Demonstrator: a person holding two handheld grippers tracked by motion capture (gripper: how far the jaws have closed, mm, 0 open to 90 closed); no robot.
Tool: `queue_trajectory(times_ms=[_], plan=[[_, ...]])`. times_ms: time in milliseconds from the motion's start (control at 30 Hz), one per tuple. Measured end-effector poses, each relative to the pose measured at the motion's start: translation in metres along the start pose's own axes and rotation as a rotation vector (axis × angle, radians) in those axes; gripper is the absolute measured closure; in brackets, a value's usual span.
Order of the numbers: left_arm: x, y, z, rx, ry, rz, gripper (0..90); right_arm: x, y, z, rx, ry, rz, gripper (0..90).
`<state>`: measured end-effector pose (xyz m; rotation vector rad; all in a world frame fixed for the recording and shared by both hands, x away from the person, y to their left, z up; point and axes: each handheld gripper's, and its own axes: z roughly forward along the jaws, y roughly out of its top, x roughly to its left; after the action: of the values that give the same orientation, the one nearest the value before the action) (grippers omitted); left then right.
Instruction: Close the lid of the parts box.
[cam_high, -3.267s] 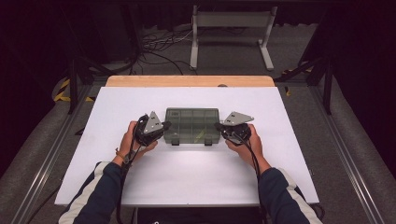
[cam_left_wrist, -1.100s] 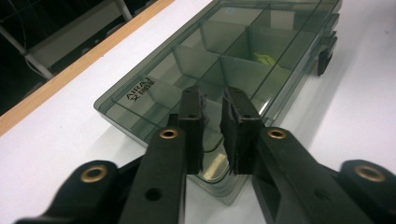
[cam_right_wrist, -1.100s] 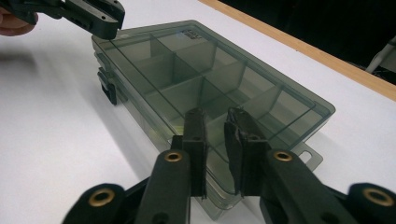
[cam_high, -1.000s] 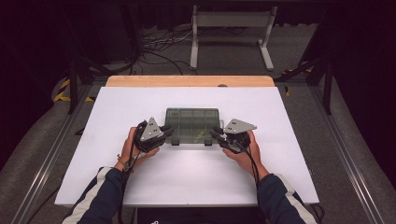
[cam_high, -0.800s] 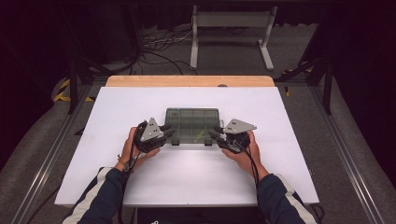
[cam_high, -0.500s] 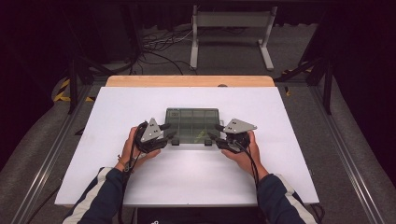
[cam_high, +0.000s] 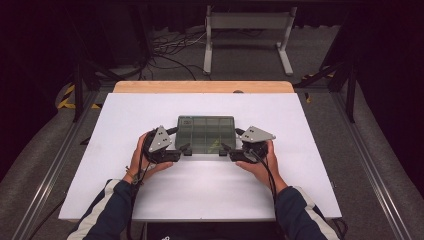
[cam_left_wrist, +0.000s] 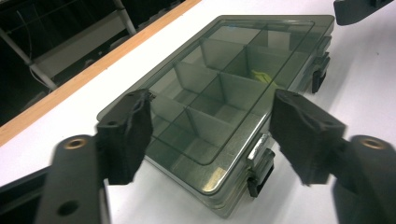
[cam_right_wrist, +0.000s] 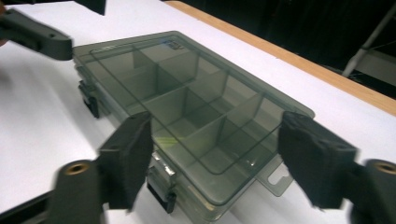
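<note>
My left gripper and right gripper have just been spreading their jaws, now released at the near corners of the smoky compartment box, mid-frame on the white table; its latches look ready to be worked next

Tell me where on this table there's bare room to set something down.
The white table is bare to the left of the left gripper, to the right of the right gripper, and between the box and the wooden far edge. It is crowded at the box's near corners, where both grippers, jaws just opened, flank its latches.
</note>
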<state>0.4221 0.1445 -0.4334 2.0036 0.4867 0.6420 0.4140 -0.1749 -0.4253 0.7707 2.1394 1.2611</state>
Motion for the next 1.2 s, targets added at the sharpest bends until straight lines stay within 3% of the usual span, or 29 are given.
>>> queue_trajectory(times_ms=[267, 467, 1200], plan=[[0.0, 0.0, 0.0, -0.004, 0.005, -0.016, 13.6, -0.001, 0.0, 0.0, -0.014, -0.04, 0.016, 13.4], [-0.002, 0.001, 0.0, 0.002, -0.002, 0.006, 7.5, -0.001, 0.0, -0.001, -0.02, -0.041, 0.011, 12.0], [-0.006, 0.004, -0.01, -0.026, -0.021, 0.033, 5.4, 0.003, 0.002, -0.006, -0.01, -0.05, -0.018, 11.9]])
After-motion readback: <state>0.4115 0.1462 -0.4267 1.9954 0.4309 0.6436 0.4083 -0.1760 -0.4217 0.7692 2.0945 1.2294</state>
